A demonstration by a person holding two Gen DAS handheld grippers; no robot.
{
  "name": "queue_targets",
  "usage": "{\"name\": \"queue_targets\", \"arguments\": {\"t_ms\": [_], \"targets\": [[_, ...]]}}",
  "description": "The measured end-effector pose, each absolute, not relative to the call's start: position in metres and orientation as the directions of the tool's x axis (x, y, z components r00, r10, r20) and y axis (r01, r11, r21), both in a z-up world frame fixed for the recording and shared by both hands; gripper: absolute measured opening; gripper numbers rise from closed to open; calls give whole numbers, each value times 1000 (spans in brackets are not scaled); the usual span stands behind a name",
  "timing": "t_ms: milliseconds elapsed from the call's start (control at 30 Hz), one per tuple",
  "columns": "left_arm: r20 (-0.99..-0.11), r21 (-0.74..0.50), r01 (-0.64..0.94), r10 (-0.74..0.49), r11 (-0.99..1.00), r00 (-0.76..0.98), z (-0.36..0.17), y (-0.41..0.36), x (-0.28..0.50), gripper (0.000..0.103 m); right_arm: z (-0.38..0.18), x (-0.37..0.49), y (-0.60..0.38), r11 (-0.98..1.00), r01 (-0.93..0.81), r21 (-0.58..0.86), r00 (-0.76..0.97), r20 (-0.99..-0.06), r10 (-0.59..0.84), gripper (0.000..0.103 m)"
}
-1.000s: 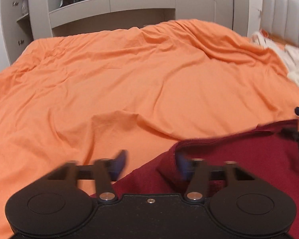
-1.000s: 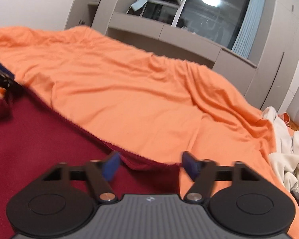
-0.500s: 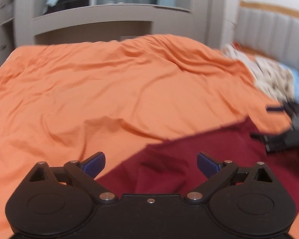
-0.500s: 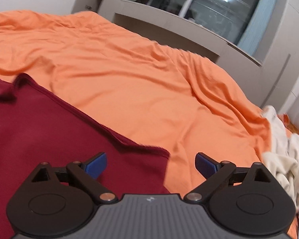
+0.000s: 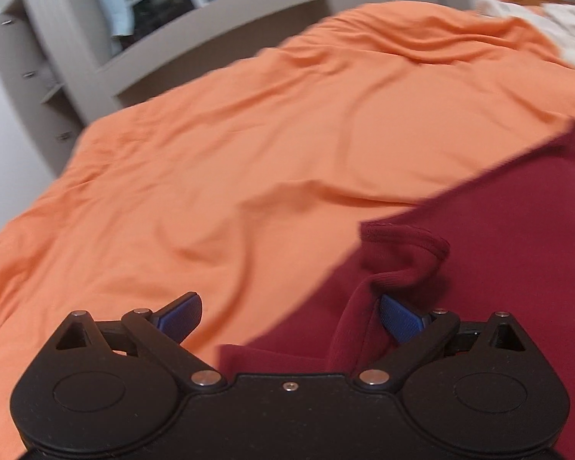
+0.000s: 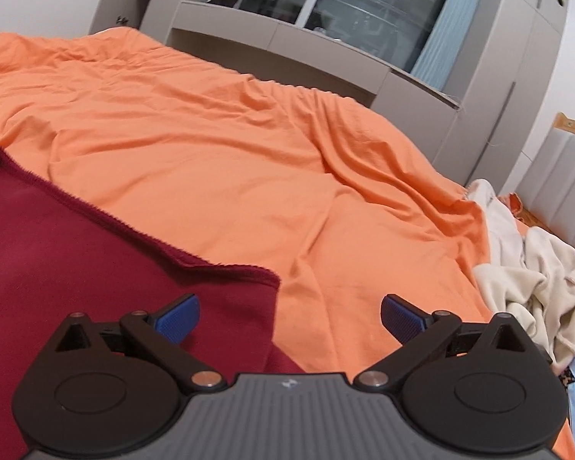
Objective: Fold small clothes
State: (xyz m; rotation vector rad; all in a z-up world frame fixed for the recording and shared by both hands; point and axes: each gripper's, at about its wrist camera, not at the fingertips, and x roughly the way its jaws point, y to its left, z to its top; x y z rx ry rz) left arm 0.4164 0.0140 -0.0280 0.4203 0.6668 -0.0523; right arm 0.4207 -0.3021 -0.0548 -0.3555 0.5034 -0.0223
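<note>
— Both claws stand wide, gripping nothing; the left gripper (image 5: 287,316) hangs low over the edge of the dark red knit garment (image 5: 498,268), its right blue pad (image 5: 400,322) tucked against a raised ridge of that cloth, its left pad over bare sheet; the right gripper (image 6: 289,316) straddles the garment's far corner (image 6: 264,280), one pad above red fabric, the other above the orange bed sheet (image 6: 249,161).

— So which step would you call it?

— Between folds, I'd judge — the cloth is laid out and neither claw has a hold; the next move calls for a fresh grip on an edge or corner at each side, low enough to catch a single layer without pinching the sheet beneath.

— And the garment itself?

— It lies on the bed at the near side, mostly flat in the right wrist view, with a straight, slightly fuzzy hem running to that squared corner; in the left wrist view a ribbed, rolled band (image 5: 406,237) — cuff or neckline, I cannot tell which — stands up bunched just ahead of the claw, and would want smoothing; soft and limp, it should drape where it is lifted.

— Anything else about?

— A heap of cream clothes (image 6: 529,257) well off to the right; grey cabinets (image 6: 479,88) behind.
</note>
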Motion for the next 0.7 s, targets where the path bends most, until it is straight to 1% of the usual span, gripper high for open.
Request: {"name": "queue_targets", "arguments": {"t_ms": [67,167,300,400,467,567,700], "targets": [[-607,352,117,131,928,784,-27,26,423,100,-55,422,-307,946,-56,-318,869,-482,-111,103],[-637,303,61,155,951,755,-28,43,431,100,-58,425,-312,951,-29,-308,853,-503,-137,103],[-659,233,19,143,972,738,-29,58,432,100,-54,417,-320,957,2,-291,848,-507,-156,103],[-660,215,2,143,977,737,-26,61,429,102,-44,404,-326,963,31,-268,843,-510,-169,103],[-672,165,-5,116,986,731,-21,65,425,102,-34,392,-330,966,37,-254,848,-504,-165,103],[-650,51,-20,48,999,758,-5,72,407,102,-19,370,-334,972,48,-231,860,-486,-158,103],[-574,-24,-36,15,999,818,16,73,367,102,-5,342,-332,983,35,-181,876,-468,-117,103]]}}
